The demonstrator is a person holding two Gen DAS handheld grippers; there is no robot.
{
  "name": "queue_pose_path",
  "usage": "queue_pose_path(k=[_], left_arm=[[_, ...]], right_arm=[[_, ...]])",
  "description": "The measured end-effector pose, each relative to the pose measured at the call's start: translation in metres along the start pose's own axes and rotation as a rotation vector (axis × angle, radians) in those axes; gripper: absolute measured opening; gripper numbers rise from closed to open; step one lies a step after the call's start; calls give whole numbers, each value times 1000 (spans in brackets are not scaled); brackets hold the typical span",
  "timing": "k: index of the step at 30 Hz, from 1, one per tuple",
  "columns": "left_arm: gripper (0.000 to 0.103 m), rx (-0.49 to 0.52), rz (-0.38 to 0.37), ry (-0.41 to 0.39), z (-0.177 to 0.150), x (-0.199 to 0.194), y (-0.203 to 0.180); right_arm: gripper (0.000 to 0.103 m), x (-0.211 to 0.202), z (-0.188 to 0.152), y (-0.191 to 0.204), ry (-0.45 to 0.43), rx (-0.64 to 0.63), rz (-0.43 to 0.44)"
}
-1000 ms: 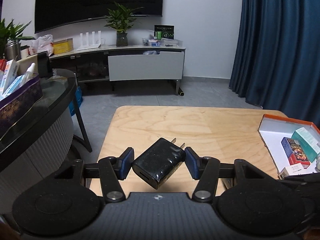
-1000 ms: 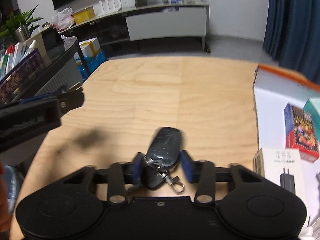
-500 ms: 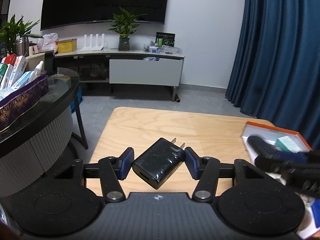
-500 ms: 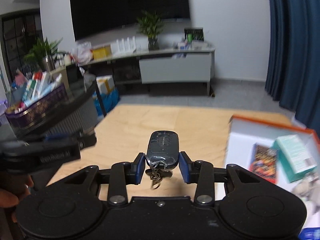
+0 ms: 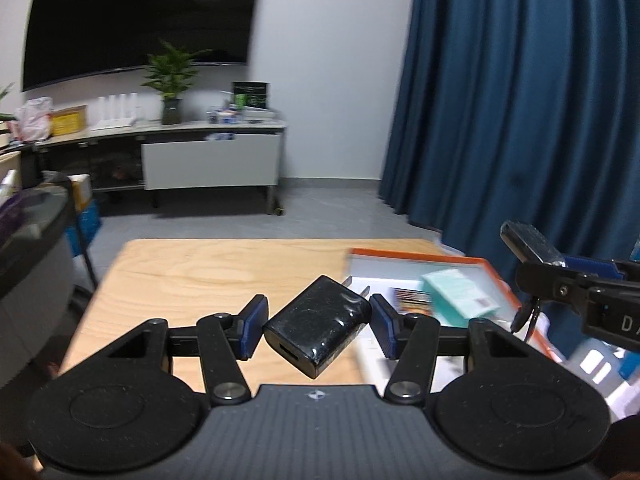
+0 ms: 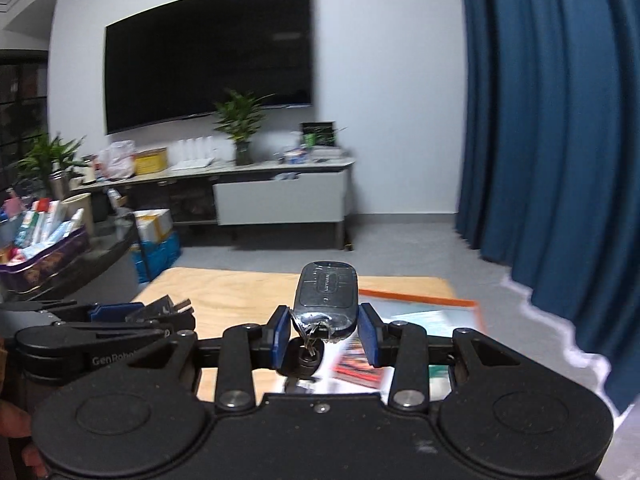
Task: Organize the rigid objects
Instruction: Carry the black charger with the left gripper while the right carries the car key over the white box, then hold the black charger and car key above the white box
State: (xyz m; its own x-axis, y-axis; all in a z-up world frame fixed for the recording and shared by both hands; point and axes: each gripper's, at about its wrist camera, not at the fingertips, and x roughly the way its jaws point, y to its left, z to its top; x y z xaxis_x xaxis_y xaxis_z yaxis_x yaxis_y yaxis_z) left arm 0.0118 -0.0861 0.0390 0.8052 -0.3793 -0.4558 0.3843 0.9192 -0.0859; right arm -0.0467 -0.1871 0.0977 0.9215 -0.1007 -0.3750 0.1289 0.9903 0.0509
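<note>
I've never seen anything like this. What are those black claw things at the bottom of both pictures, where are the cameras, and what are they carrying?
They are hand-held tools, not a robot: a person holds one in each hand, each with a camera looking forward along its jaws. In the left camera's picture, the left gripper is shut on a black plug-in charger. In the right camera's picture, the right gripper is shut on a key fob with keys dangling below. Both hang above a wooden table, where an orange-rimmed box holds small cartons, including a teal carton.
</note>
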Motion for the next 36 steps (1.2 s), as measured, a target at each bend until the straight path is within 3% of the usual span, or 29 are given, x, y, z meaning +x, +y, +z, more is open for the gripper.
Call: queue_pose_path(k=[10,17,36], left_arm=[[56,37,-38,-1,-10,3,-56],[56,53,-33,35,-18,7,-63],[56,62,-31,40,-25,2,-74]], right_arm=[[46,-28,-17,-52,17,77,-82],[46,-32,-29,-72,38,121,-77],[46,-28,-30,-69,60,100,-78]])
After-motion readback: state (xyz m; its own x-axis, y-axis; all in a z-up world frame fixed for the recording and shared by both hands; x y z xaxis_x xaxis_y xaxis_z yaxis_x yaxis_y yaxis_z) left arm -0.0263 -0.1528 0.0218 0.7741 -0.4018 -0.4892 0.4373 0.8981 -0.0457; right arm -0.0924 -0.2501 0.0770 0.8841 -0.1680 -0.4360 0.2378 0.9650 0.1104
